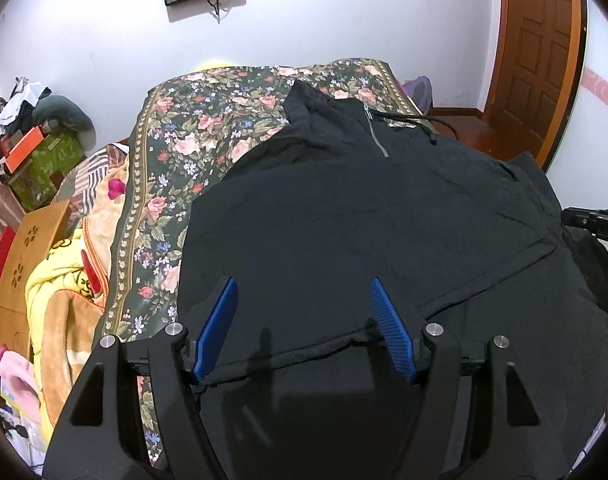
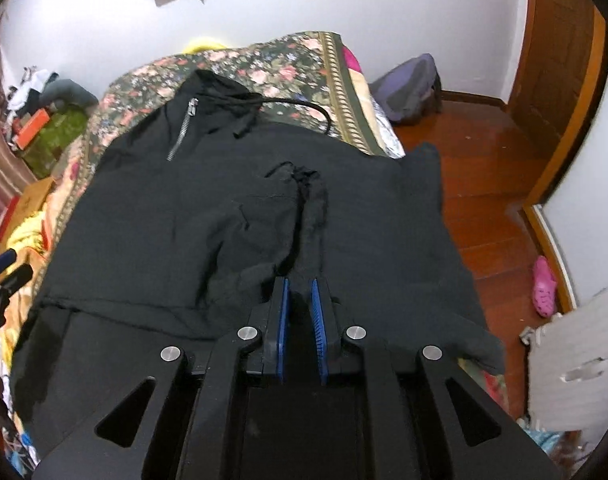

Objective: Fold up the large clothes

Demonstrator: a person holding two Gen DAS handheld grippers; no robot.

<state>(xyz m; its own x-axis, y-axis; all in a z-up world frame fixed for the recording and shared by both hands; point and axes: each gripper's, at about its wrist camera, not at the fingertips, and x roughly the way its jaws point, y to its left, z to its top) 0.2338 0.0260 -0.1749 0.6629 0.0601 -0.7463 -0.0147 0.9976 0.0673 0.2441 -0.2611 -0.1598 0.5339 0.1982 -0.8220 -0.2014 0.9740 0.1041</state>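
We see the black hooded jacket (image 2: 232,216) covering nearly all the near half of the floral bedspread (image 1: 192,128), so bare room remains only at the far end and in a strip along the left. Left of that strip, heaped blankets (image 1: 60,280) and a wooden board (image 1: 32,248) crowd the edge. On the right the wooden floor (image 2: 484,184) lies open, with a purple bag (image 2: 412,88) far off and what seems a pink shoe (image 2: 543,286) by the wall.

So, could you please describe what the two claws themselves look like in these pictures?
Both match: the left claw and right claw have black angular frames with triangular cut-outs, round silver bolt heads and ribbed blue pads. No cables or sleeves are visible.
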